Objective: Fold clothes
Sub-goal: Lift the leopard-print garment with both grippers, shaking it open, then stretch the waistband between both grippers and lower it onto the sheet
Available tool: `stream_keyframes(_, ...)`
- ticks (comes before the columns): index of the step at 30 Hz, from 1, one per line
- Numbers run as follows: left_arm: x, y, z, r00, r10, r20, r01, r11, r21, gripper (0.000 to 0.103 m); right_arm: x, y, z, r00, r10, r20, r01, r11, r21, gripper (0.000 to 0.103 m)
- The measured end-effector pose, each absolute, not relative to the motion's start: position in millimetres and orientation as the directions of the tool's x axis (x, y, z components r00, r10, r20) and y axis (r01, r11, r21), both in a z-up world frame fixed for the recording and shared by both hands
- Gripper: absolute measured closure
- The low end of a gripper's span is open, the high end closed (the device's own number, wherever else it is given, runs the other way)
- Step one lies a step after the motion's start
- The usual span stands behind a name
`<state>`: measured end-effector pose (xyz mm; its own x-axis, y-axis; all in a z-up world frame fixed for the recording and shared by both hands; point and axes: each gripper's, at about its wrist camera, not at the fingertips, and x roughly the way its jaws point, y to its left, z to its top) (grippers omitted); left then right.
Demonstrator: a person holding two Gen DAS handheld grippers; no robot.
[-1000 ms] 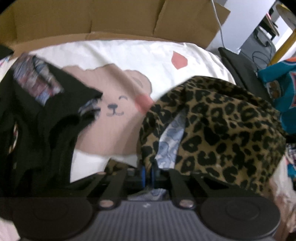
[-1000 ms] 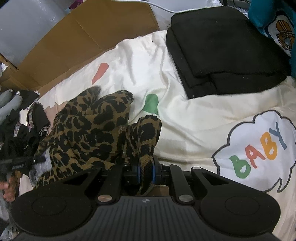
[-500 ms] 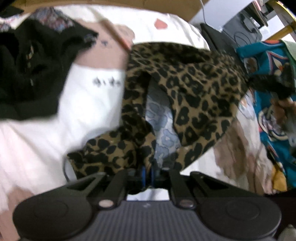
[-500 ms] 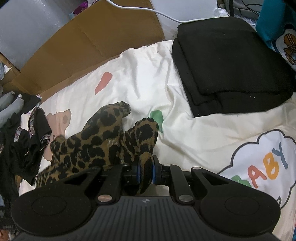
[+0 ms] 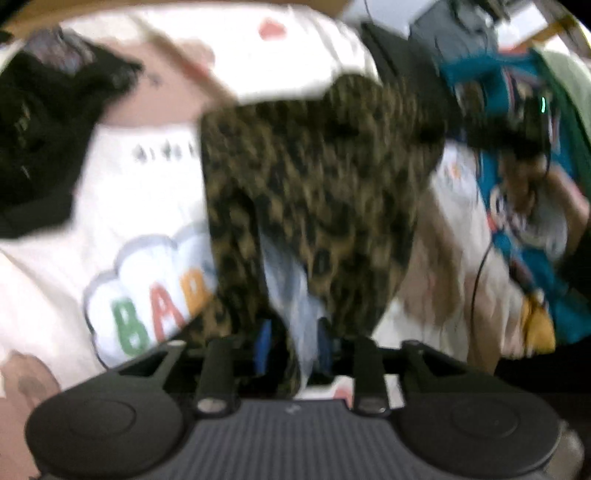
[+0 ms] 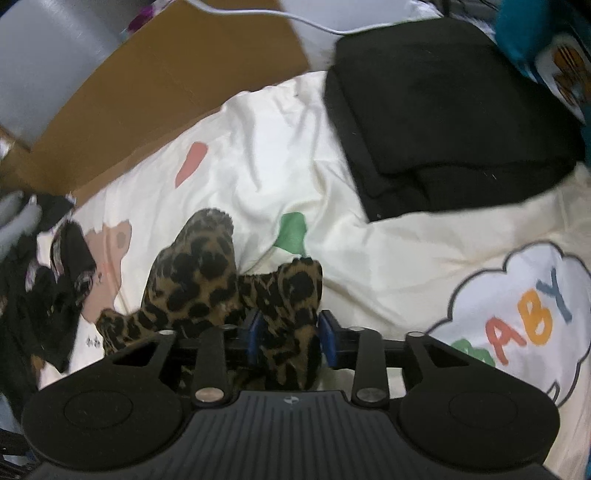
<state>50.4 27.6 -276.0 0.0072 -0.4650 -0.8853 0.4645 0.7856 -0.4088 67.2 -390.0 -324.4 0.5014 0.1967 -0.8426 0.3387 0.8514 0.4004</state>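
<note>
Work surface: cream bedsheet (image 6: 369, 236), wrinkled, printed with a cloud reading "BABY" (image 6: 524, 325) at 4 o'clock in the right wrist view, plus a green patch (image 6: 293, 232) near centre and a pink patch (image 6: 190, 164) at 10 o'clock. Flattened brown cardboard (image 6: 177, 81) lines the sheet's far edge, 10 to 12 o'clock. Grey panel (image 6: 48, 48) behind it at 10 o'clock. White cable (image 6: 295, 16) crosses at 12 o'clock. Lighting bright, even. Left wrist view heavily blurred.
</note>
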Motion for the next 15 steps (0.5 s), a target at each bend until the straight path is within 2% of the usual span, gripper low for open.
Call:
stream_keyframes(1, 55.2, 25.5, -266.8, 0.039, -0.477, -0.878, 0.48, 0.779, -0.402, 0.053, 64.8, -391.3, -325.1, 0.5, 0.203, -0.842, 0.345, 0.845, 0.409, 0.061)
stream_keyframes(2, 60.3, 23.1, -258.5, 0.069, -0.487, -0.871, 0.495, 0.774, -0.394, 0.049, 62.4, -391.7, -325.9, 0.496, 0.21, -0.843, 0.348, 0.841, 0.414, 0.06)
stream_keyframes(4, 73.2, 15.5, -249.3, 0.11, -0.489, -0.865, 0.522, 0.769, -0.368, 0.049, 57.5, -391.3, -327.0, 0.488, 0.213, -0.846, 0.35, 0.841, 0.413, 0.055)
stream_keyframes(15, 122.7, -67.9, -241.0, 0.238, -0.52, -0.82, 0.691, 0.684, -0.233, 0.046, 40.2, -391.2, -345.9, 0.449, 0.278, -0.849, 0.413, 0.778, 0.473, 0.055)
